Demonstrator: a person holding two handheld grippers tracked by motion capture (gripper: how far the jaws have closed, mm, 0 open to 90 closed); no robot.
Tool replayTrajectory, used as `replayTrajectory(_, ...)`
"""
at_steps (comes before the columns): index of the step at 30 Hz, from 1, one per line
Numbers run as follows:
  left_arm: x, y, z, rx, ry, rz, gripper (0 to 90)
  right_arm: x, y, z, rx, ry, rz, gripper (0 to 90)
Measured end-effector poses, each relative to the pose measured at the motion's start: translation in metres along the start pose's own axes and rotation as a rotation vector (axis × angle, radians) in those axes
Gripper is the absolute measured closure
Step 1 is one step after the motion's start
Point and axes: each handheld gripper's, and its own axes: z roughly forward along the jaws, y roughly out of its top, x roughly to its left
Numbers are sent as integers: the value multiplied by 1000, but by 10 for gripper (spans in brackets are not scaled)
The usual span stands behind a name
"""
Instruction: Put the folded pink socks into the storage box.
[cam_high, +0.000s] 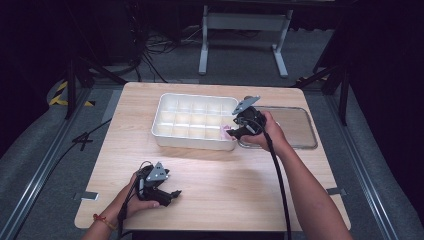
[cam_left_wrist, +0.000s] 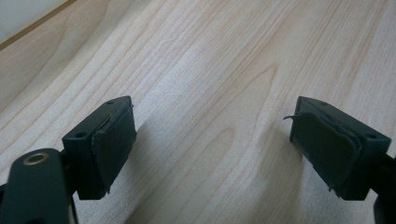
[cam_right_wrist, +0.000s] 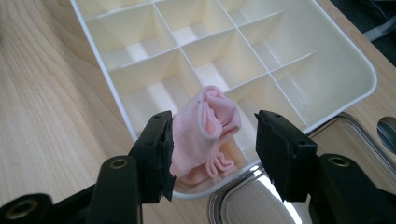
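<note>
In the high view the person's right forearm runs up from the bottom right of the frame to the centre right, where the hand holds the right gripper (cam_high: 231, 132) level, its jaws aimed toward the left of the frame at the near right corner of the white plastic divided tray (cam_high: 165, 134). The right gripper view shows the jaws standing apart with the rolled pale pink cloth (cam_right_wrist: 208, 135) between them: the cloth leans against the left pad (cam_right_wrist: 164, 158), while a clear gap separates it from the right pad (cam_right_wrist: 271, 149). The cloth stands on end in the corner compartment at the lower centre of that frame, its lower folds partly hidden behind the tray rim and the left jaw. Just beside the tray lies the shiny flat metal tray (cam_high: 300, 131), cut off at the bottom right of the right gripper view.

The left hand rests at the lower left of the high view, holding the left gripper (cam_high: 172, 196) low over the light wooden table (cam_high: 225, 175), pointing right. In the left gripper view its jaws stand wide with nothing between them but bare wood. The pink cloth is too small to make out clearly from above.
</note>
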Motion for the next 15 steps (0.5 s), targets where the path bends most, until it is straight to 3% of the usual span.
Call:
replayTrajectory(9,0,0,0,2,0,1,146,8,1,-14,-58,-31,-14,425)
replayTrajectory(15,0,0,0,-2,1,-1,146,13,-1,-23,-57,-59,-16,400)
